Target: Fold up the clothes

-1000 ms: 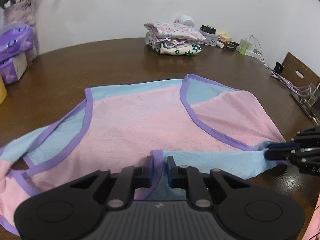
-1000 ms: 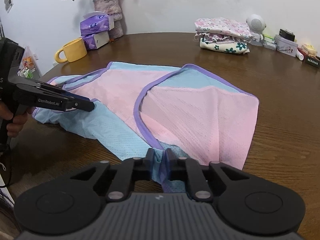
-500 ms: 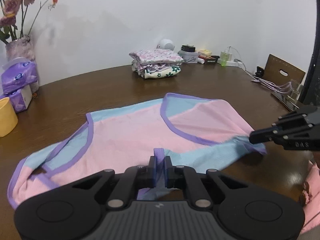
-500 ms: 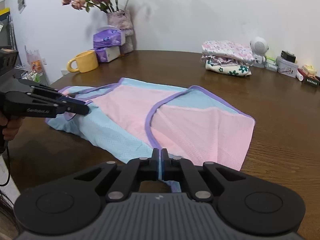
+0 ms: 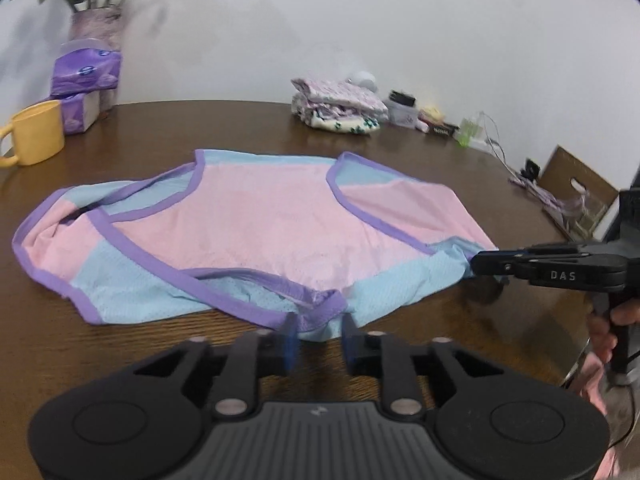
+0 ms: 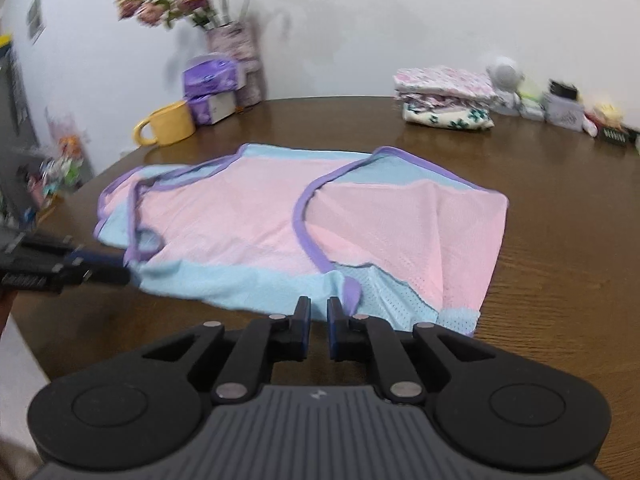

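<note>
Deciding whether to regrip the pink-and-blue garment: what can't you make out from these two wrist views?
- Right gripper tips in the left wrist view: edge-on, grip on the garment unreadable.
- Left gripper in the right wrist view: motion-blurred.
- Garment underside: hidden against the table.
- Small items by the wall: blurred.

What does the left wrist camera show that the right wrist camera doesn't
Only the left wrist view shows the cardboard box, the tangle of cables on the table's right side, and the right gripper side-on at the garment's blue edge.

Only the right wrist view shows the flower blooms clearly, the colourful clutter beyond the table edge, and the left gripper side-on.

Both show the pink and blue garment, yellow mug, purple tissue packs, folded clothes stack and wooden table.
</note>
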### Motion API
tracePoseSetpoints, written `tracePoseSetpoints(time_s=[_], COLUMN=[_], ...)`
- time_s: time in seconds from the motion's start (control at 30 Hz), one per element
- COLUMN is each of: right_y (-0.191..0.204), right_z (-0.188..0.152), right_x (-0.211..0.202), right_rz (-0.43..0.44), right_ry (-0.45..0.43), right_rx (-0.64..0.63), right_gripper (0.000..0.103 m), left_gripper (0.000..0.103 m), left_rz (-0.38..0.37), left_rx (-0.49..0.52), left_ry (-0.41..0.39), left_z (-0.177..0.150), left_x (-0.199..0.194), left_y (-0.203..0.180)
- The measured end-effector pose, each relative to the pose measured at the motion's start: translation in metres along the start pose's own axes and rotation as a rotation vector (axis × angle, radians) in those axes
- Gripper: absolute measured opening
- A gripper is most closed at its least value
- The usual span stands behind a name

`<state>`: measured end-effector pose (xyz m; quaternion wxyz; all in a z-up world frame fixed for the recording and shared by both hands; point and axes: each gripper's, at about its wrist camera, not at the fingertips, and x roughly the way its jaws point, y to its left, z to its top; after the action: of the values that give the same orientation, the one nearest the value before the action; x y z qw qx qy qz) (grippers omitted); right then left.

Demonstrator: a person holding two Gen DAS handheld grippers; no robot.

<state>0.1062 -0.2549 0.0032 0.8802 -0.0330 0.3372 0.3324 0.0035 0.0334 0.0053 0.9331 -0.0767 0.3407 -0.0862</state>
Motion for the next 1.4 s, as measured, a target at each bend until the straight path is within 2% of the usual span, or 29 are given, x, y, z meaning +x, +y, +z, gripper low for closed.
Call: tracePoseSetpoints(time_s=[0.03,0.07,0.1,0.33,0.37,0.4,0.43,0.47,0.57,0.73,0.8,0.87,0.93,1.0,1.07,1.17,1.2,1.23,1.27,1.3,1.33,1.4], right_y=[-0.003,-0.004,-0.006,-0.011,-0.011,-0.01,-0.01,-0.009,-0.005,0.002,0.0,-0.006,-0.012,-0.015,-0.012,-0.009,-0.008,-0.007,-0.006,-0.005,-0.004,-0.002], right_z=[0.001,0.001,0.002,-0.001,-0.001,-0.001,-0.001,-0.001,0.0,-0.01,-0.013,-0.012,-0.009,-0.008,-0.009,-0.013,-0.015,-0.016,-0.017,-0.019,-0.02,-0.023], right_x=[0.002,0.003,0.005,0.014,0.015,0.016,0.016,0.015,0.005,-0.022,-0.027,-0.025,-0.02,-0.014,-0.01,-0.012,-0.014,-0.015,-0.017,-0.019,-0.02,-0.024], right_rz=[0.005,0.005,0.0,-0.036,-0.04,-0.039,-0.032,-0.027,-0.021,0.0,-0.002,0.005,0.017,0.029,0.034,0.038,0.04,0.041,0.042,0.044,0.045,0.048], right_ry=[-0.007,-0.012,-0.016,-0.038,-0.038,-0.036,-0.034,-0.035,-0.061,-0.088,-0.09,-0.086,-0.079,-0.063,-0.042,-0.041,-0.043,-0.046,-0.048,-0.051,-0.054,-0.059], right_rx=[0.024,0.041,0.055,0.131,0.135,0.138,0.14,0.139,0.12,0.074,0.078,0.104,0.134,0.158,0.157,0.146,0.142,0.137,0.132,0.128,0.123,0.114], right_gripper=[0.019,0.033,0.037,0.036,0.034,0.028,0.015,0.007,0.0,0.0,0.001,0.006,0.008,0.014,0.031,0.034,0.034,0.027,0.016,0.011,0.005,0.002], left_gripper=[0.04,0.041,0.042,0.042,0.039,0.026,0.006,0.003,0.003,0.003,0.006,0.022,0.043,0.045,0.048,0.049,0.048,0.045,0.039,0.014,0.004,0.003], left_rz=[0.009,0.016,0.024,0.044,0.043,0.039,0.035,0.031,0.018,-0.008,-0.015,-0.013,-0.014,-0.021,-0.031,-0.022,-0.015,-0.003,0.009,0.012,0.003,-0.014], left_rx=[-0.008,-0.002,0.003,-0.006,-0.005,-0.001,0.004,0.009,0.036,0.072,0.056,0.04,0.023,0.012,0.004,0.018,0.024,0.024,0.024,0.024,0.025,0.029], left_ry=[-0.009,-0.011,-0.013,0.004,0.006,-0.001,-0.007,-0.015,-0.062,-0.081,-0.064,-0.048,-0.062,-0.065,-0.061,-0.038,-0.028,-0.02,-0.014,-0.015,-0.016,-0.02], left_z=[0.0,0.0,0.0,-0.002,-0.003,-0.003,-0.003,-0.003,-0.005,-0.018,-0.023,-0.024,-0.025,-0.024,-0.023,-0.02,-0.019,-0.018,-0.018,-0.019,-0.02,-0.023], left_x=[-0.002,-0.002,-0.003,0.006,0.008,0.008,0.008,0.008,-0.005,-0.028,-0.032,-0.033,-0.036,-0.038,-0.038,-0.028,-0.024,-0.019,-0.015,-0.013,-0.014,-0.015], left_y=[-0.001,-0.004,-0.007,-0.014,-0.015,-0.014,-0.014,-0.014,-0.016,-0.02,-0.018,-0.015,-0.013,-0.012,-0.012,-0.015,-0.016,-0.017,-0.018,-0.017,-0.016,-0.014])
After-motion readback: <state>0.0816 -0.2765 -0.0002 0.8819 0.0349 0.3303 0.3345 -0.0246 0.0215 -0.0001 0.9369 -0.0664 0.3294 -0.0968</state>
